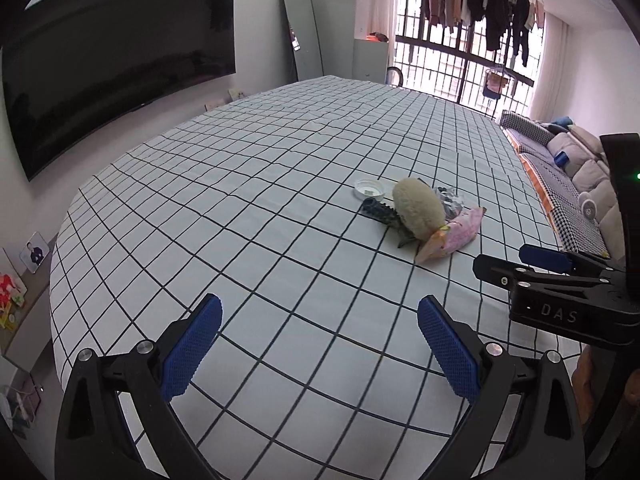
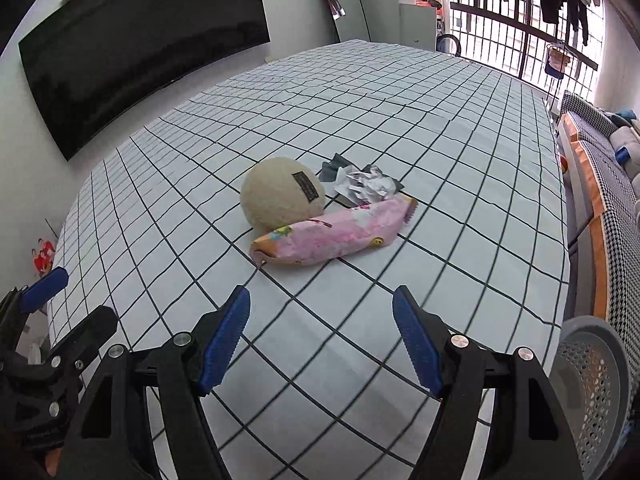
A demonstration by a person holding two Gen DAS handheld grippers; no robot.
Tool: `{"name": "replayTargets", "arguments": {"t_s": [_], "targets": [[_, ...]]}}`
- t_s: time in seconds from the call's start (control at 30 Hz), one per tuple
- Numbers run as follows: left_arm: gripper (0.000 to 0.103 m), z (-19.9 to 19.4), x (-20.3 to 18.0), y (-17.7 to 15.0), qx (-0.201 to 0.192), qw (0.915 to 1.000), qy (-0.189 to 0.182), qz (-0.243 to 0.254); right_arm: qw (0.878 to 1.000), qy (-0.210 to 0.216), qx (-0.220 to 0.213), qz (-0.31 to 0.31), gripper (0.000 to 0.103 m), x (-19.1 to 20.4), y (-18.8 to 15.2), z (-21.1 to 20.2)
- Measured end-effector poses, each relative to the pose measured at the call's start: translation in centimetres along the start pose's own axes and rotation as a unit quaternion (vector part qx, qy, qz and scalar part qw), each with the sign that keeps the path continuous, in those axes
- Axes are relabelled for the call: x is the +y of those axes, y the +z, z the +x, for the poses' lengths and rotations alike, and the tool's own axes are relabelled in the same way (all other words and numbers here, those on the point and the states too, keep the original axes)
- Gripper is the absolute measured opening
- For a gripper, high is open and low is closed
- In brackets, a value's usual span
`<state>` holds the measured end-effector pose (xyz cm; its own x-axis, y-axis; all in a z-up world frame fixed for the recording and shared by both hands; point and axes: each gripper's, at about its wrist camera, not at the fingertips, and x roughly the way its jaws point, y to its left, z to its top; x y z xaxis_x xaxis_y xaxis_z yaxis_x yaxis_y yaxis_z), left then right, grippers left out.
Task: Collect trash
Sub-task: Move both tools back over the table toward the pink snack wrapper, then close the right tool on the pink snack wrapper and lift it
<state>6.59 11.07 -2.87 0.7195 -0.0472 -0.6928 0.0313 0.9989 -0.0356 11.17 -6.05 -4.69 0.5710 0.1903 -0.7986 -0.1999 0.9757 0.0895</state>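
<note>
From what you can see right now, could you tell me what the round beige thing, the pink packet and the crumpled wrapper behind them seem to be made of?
The round beige thing looks like fuzzy fleece or wool: matte, nubbly, with a sewn dark label. The pink packet seems to be printed plastic film, faintly glossy, with a crimped serrated end. The crumpled wrapper looks like shiny silver foil or metallised plastic.

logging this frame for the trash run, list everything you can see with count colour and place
table: 1, white cloth with black grid, fills the view
fuzzy pouch: 1, beige, table middle
snack packet: 1, pink, lying against the pouch
crumpled wrapper: 1, silver, behind the packet
lid: 1, white, far side of the pile
basket: 1, grey, off the table's right edge
television: 1, black, left wall
left gripper: open, empty
right gripper: open, empty
</note>
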Motion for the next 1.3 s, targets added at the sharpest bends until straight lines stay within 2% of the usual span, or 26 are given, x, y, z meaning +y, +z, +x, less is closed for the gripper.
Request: {"name": "replayTargets", "arguments": {"t_s": [0.2, 0.37, 0.53, 0.9, 1.1, 1.3], "targets": [[0.096, 0.6, 1.7, 0.0, 0.005, 0.9998, 0.005, -0.016, 1.0, 0.0, 0.022, -0.001, 0.071, 2.0, 1.9, 2.8], [0.096, 1.0, 2.3, 0.1, 0.007, 0.9996, 0.004, -0.025, 0.999, -0.021, 0.03, 0.012, 0.071, 1.9, 2.5, 4.2], [0.096, 1.3, 2.2, 0.0, 0.01, 0.9996, -0.002, -0.026, 0.998, -0.04, 0.028, 0.037, 0.071, -0.2, 1.8, 3.9], [0.096, 1.7, 0.0, -0.2, 0.019, 0.9993, -0.026, -0.017, 0.989, -0.101, 0.02, 0.108, 0.071, -7.7, -0.8, 1.6], [0.096, 1.9, -1.2, -0.1, 0.022, 0.9991, -0.035, -0.007, 0.987, -0.1, 0.005, 0.124, 0.071, -9.4, -1.2, 0.1], [0.096, 1.8, -1.9, -0.1, 0.021, 0.999, -0.038, -0.002, 0.989, -0.082, 0.004, 0.122, 0.071, -9.3, 0.6, 0.6]]}}
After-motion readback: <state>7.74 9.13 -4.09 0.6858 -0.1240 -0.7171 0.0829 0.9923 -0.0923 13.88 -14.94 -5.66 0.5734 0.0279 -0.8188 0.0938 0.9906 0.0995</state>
